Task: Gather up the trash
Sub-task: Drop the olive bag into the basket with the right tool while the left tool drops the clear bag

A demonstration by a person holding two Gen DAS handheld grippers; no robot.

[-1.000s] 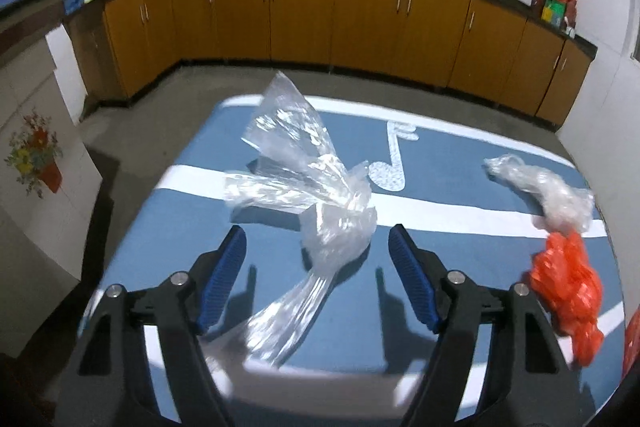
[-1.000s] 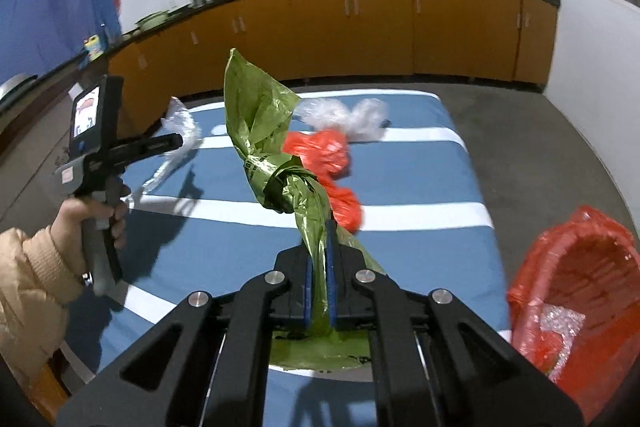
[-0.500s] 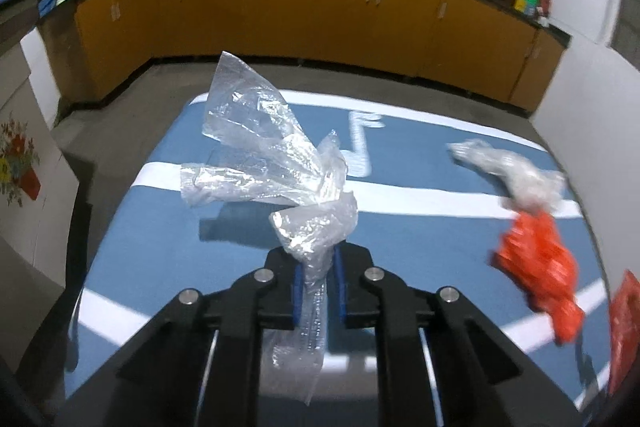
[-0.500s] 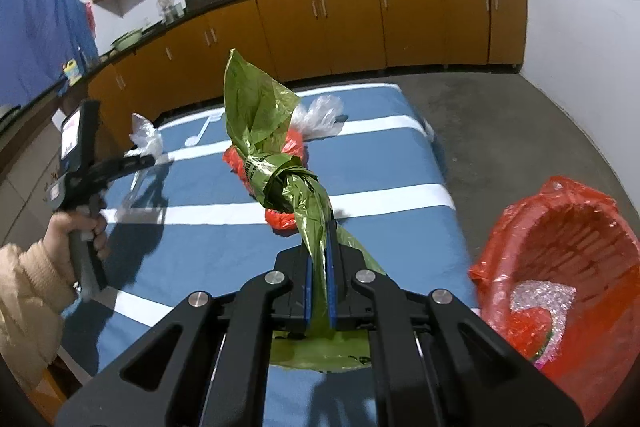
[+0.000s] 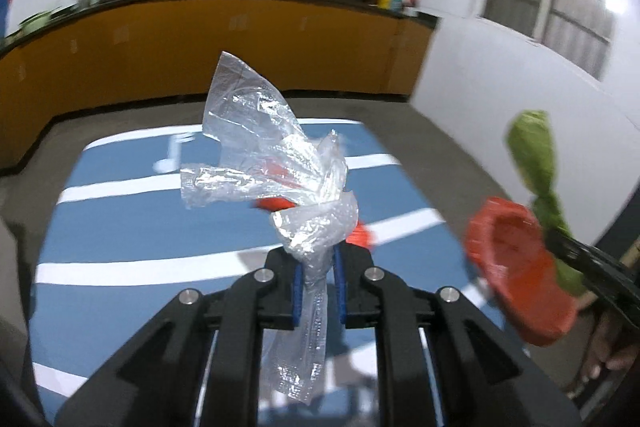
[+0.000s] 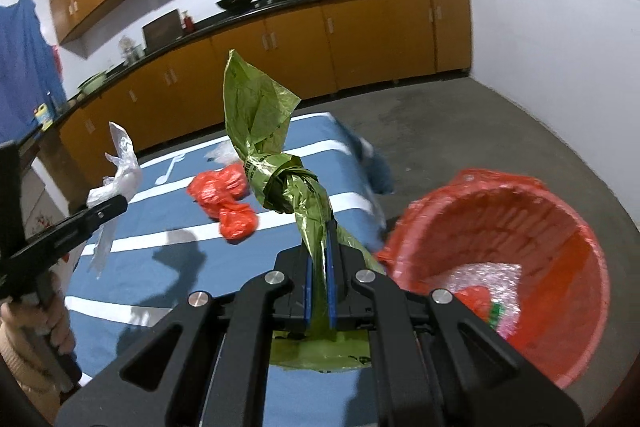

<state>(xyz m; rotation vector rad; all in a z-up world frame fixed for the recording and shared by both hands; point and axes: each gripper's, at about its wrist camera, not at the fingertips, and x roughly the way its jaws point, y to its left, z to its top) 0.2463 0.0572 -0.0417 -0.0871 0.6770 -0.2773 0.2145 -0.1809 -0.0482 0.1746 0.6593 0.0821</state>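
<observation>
My left gripper [image 5: 317, 259] is shut on a clear plastic bag [image 5: 264, 151] and holds it up above the blue table [image 5: 120, 227]. It also shows in the right wrist view [image 6: 120, 163]. My right gripper [image 6: 318, 267] is shut on a knotted green plastic bag [image 6: 260, 131], held above the table's right edge beside the red bin [image 6: 560, 227]. The green bag [image 5: 534, 155] and red bin [image 5: 516, 267] also show at the right of the left wrist view. A red plastic bag [image 6: 224, 199] lies on the table.
The red bin holds bubble wrap [image 6: 488, 279] and a red scrap. A white crumpled bag [image 6: 224, 153] lies behind the red one. Orange kitchen cabinets [image 6: 280, 51] run along the back wall. A white wall [image 5: 500, 75] stands at the right.
The left gripper closed on the clear bag, lifted it and swung right toward the bin. The right gripper carried the green bag right, nearer the red bin.
</observation>
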